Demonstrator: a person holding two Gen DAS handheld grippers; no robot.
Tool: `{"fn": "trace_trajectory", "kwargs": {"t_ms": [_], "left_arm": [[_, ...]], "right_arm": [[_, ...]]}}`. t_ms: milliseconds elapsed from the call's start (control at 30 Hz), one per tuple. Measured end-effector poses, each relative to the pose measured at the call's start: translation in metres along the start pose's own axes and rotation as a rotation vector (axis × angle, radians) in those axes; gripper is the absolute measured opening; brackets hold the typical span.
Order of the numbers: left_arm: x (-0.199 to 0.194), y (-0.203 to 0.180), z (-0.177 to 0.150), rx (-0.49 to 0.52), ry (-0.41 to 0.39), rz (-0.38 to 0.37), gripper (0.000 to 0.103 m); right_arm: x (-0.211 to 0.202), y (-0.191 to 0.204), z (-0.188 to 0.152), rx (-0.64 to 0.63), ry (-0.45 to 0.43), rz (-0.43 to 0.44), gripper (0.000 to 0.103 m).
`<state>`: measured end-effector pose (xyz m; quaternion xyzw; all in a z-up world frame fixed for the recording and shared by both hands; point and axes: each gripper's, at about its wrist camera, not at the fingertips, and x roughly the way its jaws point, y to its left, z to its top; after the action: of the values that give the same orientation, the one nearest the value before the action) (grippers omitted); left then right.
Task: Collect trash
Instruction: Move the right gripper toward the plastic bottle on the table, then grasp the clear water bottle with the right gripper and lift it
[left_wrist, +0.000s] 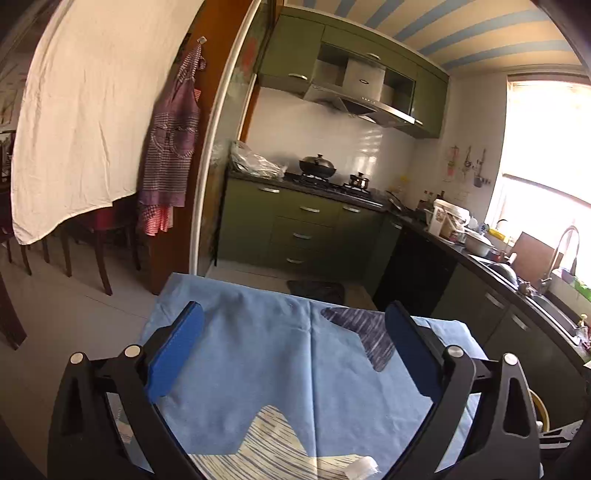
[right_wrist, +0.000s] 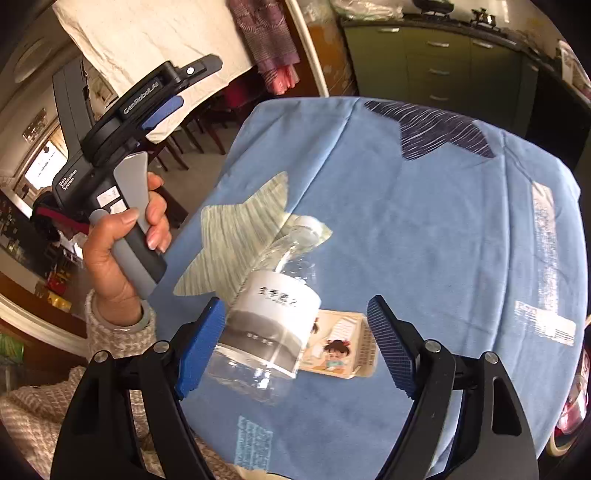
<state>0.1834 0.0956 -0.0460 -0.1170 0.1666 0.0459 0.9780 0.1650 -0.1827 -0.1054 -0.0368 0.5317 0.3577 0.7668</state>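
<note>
Right hand-held gripper (right_wrist: 295, 343) spread wide, bottle (right_wrist: 266, 328) lying between its fingers, card (right_wrist: 340, 350) just beyond. Approach step; closing comes next. Left hand-held gripper (left_wrist: 293, 354) apart, idle.

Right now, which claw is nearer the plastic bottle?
Right. The right claw is open around the lying plastic bottle; the left claw is raised off to the bottle's left.

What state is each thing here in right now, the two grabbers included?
Bottle: capped, lying on its side on the table.
Card: lying flat, partly under the bottle.
Right gripper: open, around the bottle.
Left gripper: open, holding nothing, raised above the table.
Tablecloth: spread, creased.
</note>
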Motion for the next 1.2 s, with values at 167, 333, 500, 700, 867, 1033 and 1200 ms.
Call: {"fn": "trace_trajectory", "kwargs": {"t_ms": [167, 333, 500, 700, 867, 1033, 1200], "left_arm": [[0.0, -0.007, -0.002, 0.039, 0.002, 0.018, 0.094], [-0.01, -0.006, 0.001, 0.074, -0.046, 0.058, 0.094], [-0.015, 0.008, 0.004, 0.027, -0.061, 0.067, 0.094], [-0.013, 0.013, 0.004, 0.011, -0.046, 0.055, 0.094], [-0.007, 0.012, 0.001, 0.019, -0.024, 0.048, 0.094], [-0.003, 0.012, -0.001, 0.013, -0.008, 0.03, 0.094], [0.001, 0.009, -0.003, 0.021, 0.009, 0.026, 0.094]], "right_arm": [[0.022, 0.001, 0.007, 0.023, 0.127, -0.014, 0.078], [0.043, -0.002, 0.01, 0.044, 0.211, -0.01, 0.078], [0.064, 0.001, 0.013, 0.048, 0.285, -0.004, 0.078], [0.078, -0.004, 0.015, 0.058, 0.311, 0.008, 0.073], [0.067, -0.015, 0.007, 0.054, 0.283, 0.016, 0.071], [0.041, -0.053, -0.005, 0.131, 0.209, 0.017, 0.07], [-0.007, -0.122, -0.022, 0.275, 0.093, -0.004, 0.07]]}}
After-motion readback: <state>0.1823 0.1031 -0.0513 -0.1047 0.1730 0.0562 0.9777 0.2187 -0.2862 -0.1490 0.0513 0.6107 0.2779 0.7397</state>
